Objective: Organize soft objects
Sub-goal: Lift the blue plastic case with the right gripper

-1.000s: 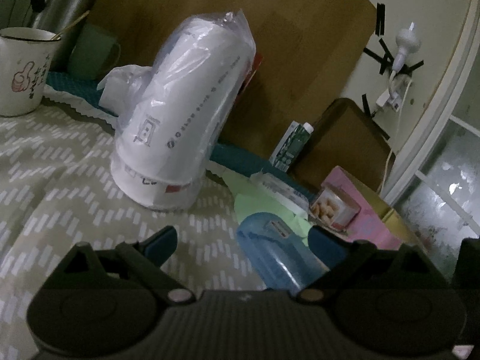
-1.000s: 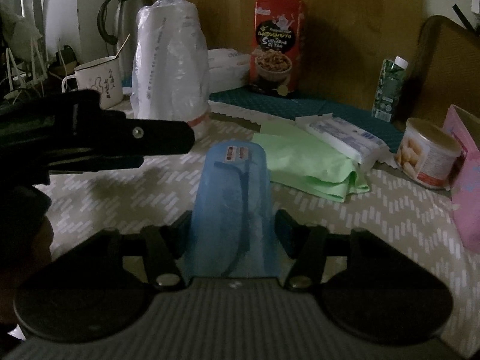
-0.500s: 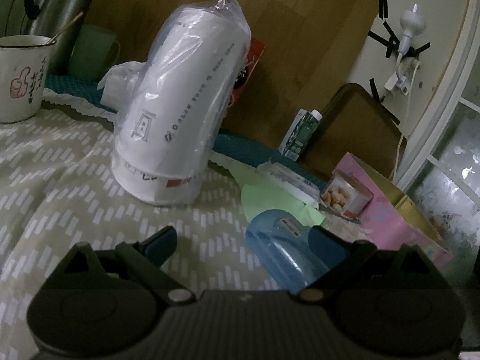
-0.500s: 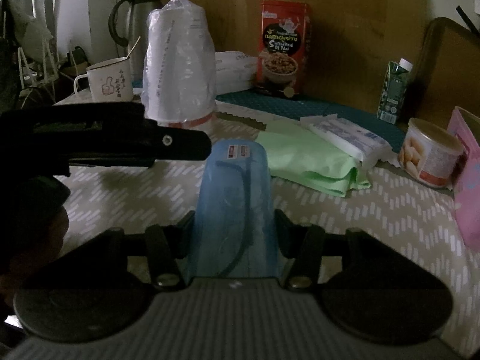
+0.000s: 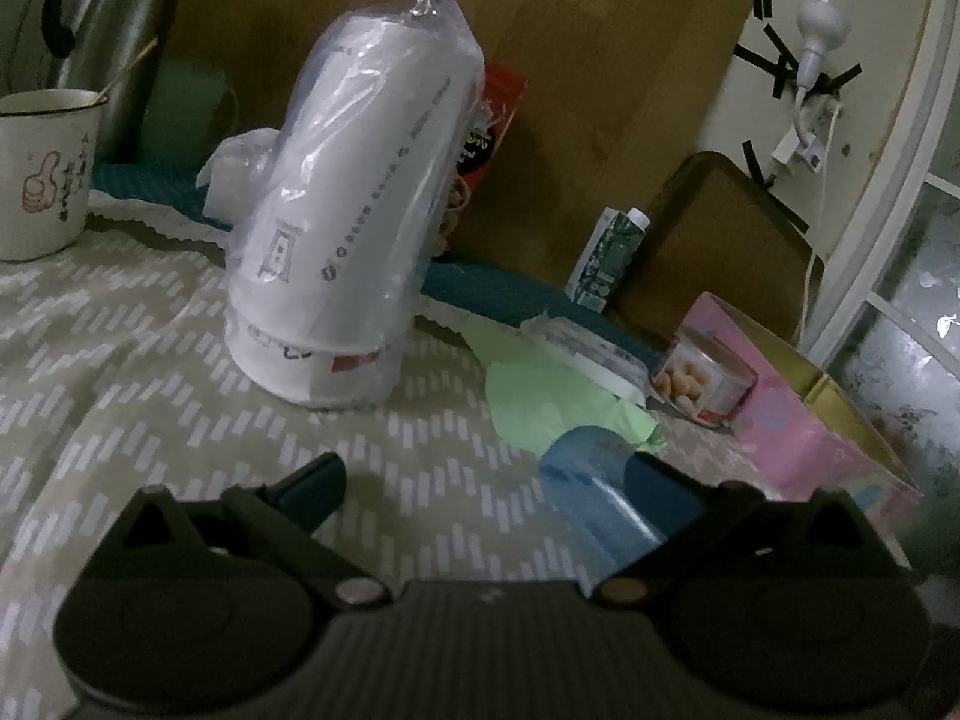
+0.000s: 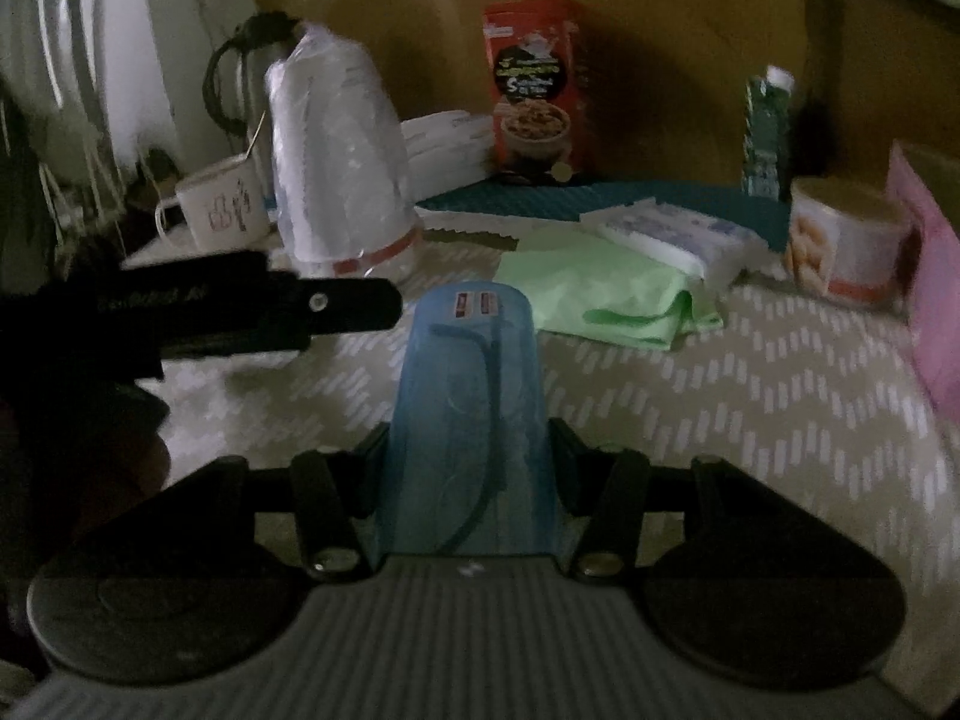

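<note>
Blue translucent plastic fills the middle of the right wrist view: the blue cup (image 6: 468,420) lies lengthwise between the fingers of the right gripper (image 6: 468,450), its rounded end with two small stickers pointing away, and both fingers press its sides — a firm hold. Beyond it on the chevron-patterned tabletop (image 6: 750,396) lies a folded green cloth (image 6: 606,300), with a flat wrapped packet (image 6: 672,237) touching its far edge. A round tin (image 6: 846,252) sits to the right beside a pink box (image 6: 930,276). Farther back stand a red cereal box (image 6: 534,84) and a green carton (image 6: 765,132). At left, a bagged stack of white cups (image 6: 336,174) stands near a mug (image 6: 222,207); the dark left gripper (image 6: 252,312) reaches in from that side.

From the left wrist view, the left gripper (image 5: 486,477) has its fingers spreading wide — nothing sits between them but bare tabletop (image 5: 150,372). The blue cup (image 5: 594,498) lies partly behind the right-hand finger; whether it touches cannot be told. The bagged stack of white cups (image 5: 354,210) leans ahead, the green cloth (image 5: 540,402) and round tin (image 5: 702,381) off to the right, the mug (image 5: 42,174) at far left.
</note>
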### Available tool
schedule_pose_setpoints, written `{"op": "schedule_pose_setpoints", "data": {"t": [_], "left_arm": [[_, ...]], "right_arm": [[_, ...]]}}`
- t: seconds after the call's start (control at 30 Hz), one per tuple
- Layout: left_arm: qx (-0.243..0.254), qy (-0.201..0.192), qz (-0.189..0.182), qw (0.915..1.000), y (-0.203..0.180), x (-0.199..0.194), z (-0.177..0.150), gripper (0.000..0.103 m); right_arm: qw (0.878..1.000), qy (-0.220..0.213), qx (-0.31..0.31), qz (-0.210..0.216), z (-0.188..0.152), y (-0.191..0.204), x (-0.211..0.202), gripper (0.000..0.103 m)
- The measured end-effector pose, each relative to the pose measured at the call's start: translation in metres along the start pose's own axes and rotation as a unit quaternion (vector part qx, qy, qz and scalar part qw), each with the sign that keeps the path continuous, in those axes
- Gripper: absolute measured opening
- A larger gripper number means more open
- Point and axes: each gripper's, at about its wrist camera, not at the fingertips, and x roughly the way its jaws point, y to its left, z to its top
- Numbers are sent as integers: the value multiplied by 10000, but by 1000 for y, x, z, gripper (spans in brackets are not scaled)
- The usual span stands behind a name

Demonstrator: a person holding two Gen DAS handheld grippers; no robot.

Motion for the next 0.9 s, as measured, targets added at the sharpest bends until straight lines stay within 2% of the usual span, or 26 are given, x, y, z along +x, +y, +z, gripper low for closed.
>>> {"op": "schedule_pose_setpoints", "data": {"t": [0.27, 0.37, 0.4, 0.6, 0.7, 0.73, 0.8, 0.9], "left_arm": [[132, 181, 136, 9997, -8, 8, 1, 103], [-65, 278, -247, 9993, -10, 10, 0, 103], [-141, 344, -408, 9985, -10, 12, -1, 103], [-51, 562, -651, 9963, -33, 19, -7, 103], [253, 651, -489, 9964, -54, 24, -11, 102], [303, 685, -495, 9960, -59, 25, -13, 100], [326, 821, -695, 9937, -69, 29, -15, 79], [352, 923, -831, 9916, -82, 33, -14, 73]], "right_arm": [[9939, -106, 933, 581, -6, -26, -14, 56], [9916, -158, 1072, 706, -11, -30, -20, 56], [9925, -193, 1008, 667, -13, -29, -22, 56], [9983, -261, 224, 479, -22, -16, -28, 56], [9985, -318, -56, 443, -26, -17, -31, 56], [9982, -357, -199, 439, -28, -14, -33, 56], [9968, -463, -528, 385, -31, -8, -37, 56], [9926, -710, -956, 229, -36, -1, -45, 56]]}}
